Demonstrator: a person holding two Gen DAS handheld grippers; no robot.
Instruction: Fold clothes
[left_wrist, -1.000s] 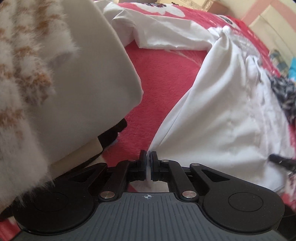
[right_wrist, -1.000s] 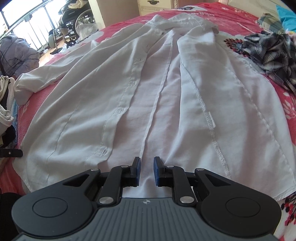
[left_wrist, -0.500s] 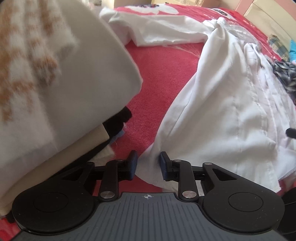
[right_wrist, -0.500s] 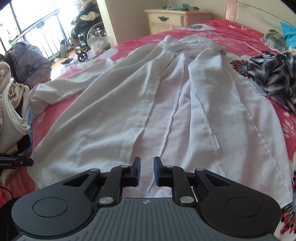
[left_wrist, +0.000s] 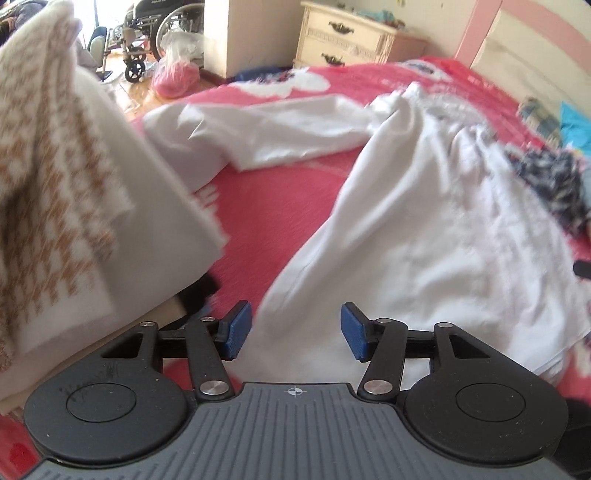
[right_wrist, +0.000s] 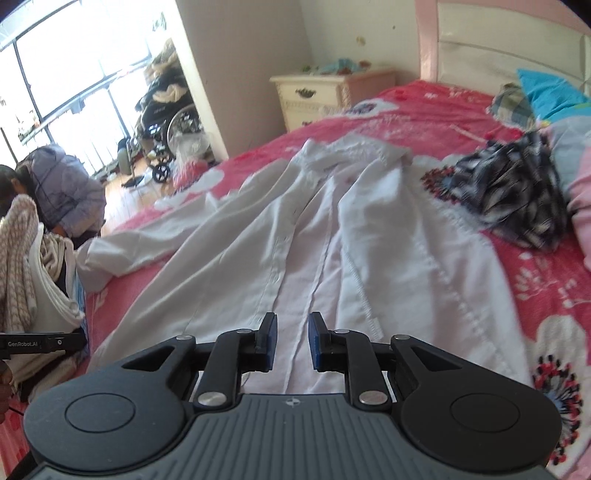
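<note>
A white button-up shirt (right_wrist: 295, 251) lies spread open, front side up, on a bed covered by a red floral bedspread (right_wrist: 535, 280). Its collar points toward the pink headboard (right_wrist: 480, 40), and its hem lies nearest both cameras. One long sleeve (left_wrist: 266, 129) stretches out sideways across the red cover.

The left gripper (left_wrist: 295, 328) hovers above the hem corner of the shirt. Its jaws have just been opening and now stand wide apart; white cloth shows below the gap, but the blue pads do not press on it. The right gripper (right_wrist: 291, 341) hovers above the hem near the button placket. Its jaws have opened a little and stand slightly apart, with nothing clamped between them.

Beside the shirt, toward the pillows, a crumpled dark plaid garment (right_wrist: 513, 195) sits on the bedspread. At the bed's edge, close to the left gripper, a stack of folded clothes (left_wrist: 74, 206) rises, topped by a fuzzy cream and tan knit. Beyond the bed stand a cream nightstand (right_wrist: 314, 96) and a wheelchair (right_wrist: 166, 125). A person in a grey-blue puffer jacket (right_wrist: 62, 192) is near the window, seemingly bent forward, though the view is blurred there.
</note>
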